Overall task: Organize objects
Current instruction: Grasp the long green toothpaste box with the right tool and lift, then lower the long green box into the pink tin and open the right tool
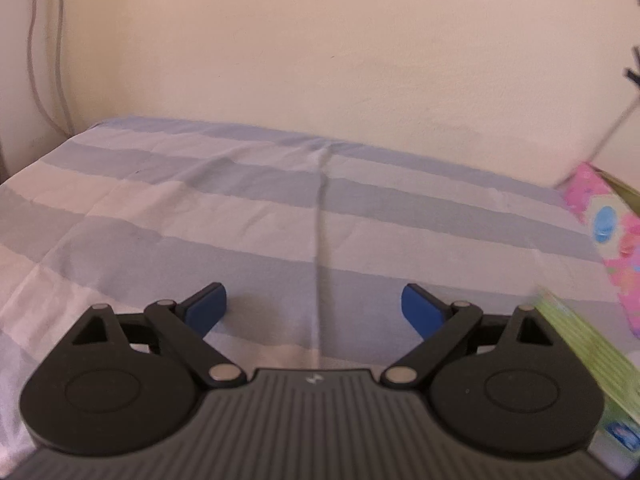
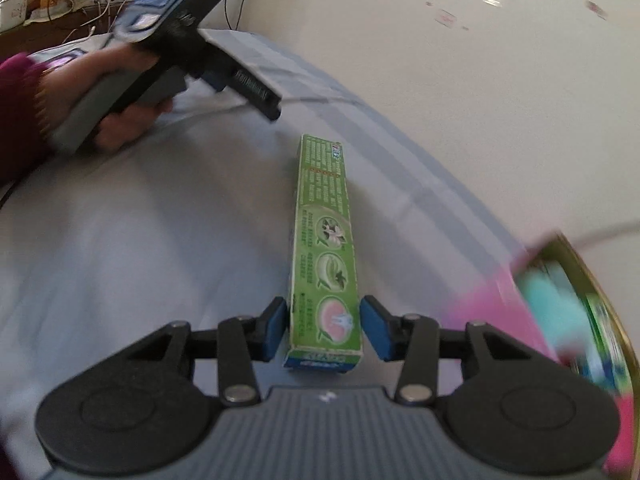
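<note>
Gripping one green box [image 2: 326, 256], the right gripper [image 2: 324, 330] has closed on its near end. One left gripper [image 1: 314, 308] gapes wide and empty over the striped sheet [image 1: 240, 208].

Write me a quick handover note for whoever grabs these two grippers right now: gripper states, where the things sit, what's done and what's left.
Right gripper: shut on the near end of the long green toothpaste box, which points away over the striped bedsheet.
Left gripper: jaws wide open, nothing between them, held above the sheet near the wall; the person's left hand grips its handle.
A pink patterned item lies at the right edge, blurred; I can't tell what it is.
Done: box picked up.
Left: setting the box down in its spot; where that is, the views don't show.
</note>
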`<state>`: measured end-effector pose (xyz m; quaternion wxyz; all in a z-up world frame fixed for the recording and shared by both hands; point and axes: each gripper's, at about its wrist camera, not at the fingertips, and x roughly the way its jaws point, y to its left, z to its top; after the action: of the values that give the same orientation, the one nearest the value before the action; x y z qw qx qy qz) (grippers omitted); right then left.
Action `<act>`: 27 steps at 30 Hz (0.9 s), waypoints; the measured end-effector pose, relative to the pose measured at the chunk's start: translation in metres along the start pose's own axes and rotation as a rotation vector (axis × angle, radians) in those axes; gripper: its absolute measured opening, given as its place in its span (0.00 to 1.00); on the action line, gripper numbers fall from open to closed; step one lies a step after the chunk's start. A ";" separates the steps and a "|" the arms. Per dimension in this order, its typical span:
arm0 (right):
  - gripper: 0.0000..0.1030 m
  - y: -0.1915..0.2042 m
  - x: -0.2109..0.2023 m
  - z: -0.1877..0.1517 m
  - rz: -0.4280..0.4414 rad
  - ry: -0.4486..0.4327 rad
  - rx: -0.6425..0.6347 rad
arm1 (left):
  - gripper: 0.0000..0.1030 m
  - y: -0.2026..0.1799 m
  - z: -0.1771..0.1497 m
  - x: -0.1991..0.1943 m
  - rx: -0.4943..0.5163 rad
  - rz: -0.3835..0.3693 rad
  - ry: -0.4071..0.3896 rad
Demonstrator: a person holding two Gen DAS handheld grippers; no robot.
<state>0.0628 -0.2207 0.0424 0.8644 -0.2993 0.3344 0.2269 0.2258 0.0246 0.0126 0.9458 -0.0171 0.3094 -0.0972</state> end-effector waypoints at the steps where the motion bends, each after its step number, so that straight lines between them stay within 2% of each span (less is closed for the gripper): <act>1: 0.41 0.000 -0.009 -0.012 -0.013 0.007 0.004 | 0.93 -0.002 -0.001 -0.004 0.013 -0.021 -0.012; 3: 0.42 -0.001 -0.028 -0.037 -0.045 0.011 0.037 | 0.93 -0.011 -0.005 -0.011 0.038 -0.069 -0.022; 7: 0.49 -0.015 -0.057 -0.075 -0.089 -0.001 0.249 | 0.90 -0.041 -0.010 -0.026 0.044 -0.317 0.036; 12: 0.51 -0.020 -0.068 -0.101 -0.055 -0.077 0.474 | 0.89 -0.094 -0.013 -0.046 0.142 -0.524 0.053; 16: 0.51 -0.020 -0.059 -0.103 -0.052 -0.111 0.504 | 0.89 -0.120 -0.019 -0.044 0.209 -0.538 0.086; 18: 0.51 -0.023 -0.052 -0.109 -0.046 -0.113 0.528 | 0.86 -0.123 -0.022 -0.034 0.208 -0.552 0.135; 20: 0.49 -0.025 -0.044 -0.113 -0.027 -0.117 0.560 | 0.85 -0.122 -0.030 -0.027 0.177 -0.610 0.201; 21: 0.47 -0.027 -0.042 -0.115 -0.015 -0.136 0.573 | 0.81 -0.122 -0.033 -0.030 0.165 -0.636 0.203; 22: 0.46 -0.026 -0.043 -0.114 -0.017 -0.144 0.573 | 0.71 -0.124 -0.035 -0.033 0.171 -0.664 0.206; 25: 0.46 -0.029 -0.047 -0.113 -0.034 -0.175 0.554 | 0.69 -0.134 -0.029 -0.051 0.163 -0.627 0.173; 27: 0.46 -0.041 -0.056 -0.112 -0.064 -0.226 0.541 | 0.69 -0.143 -0.011 -0.065 0.159 -0.637 0.124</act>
<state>-0.0003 -0.3357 0.0310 0.9512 -0.0411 0.2748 0.1341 0.1427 -0.1029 0.0547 0.8456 -0.0332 0.3370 -0.4127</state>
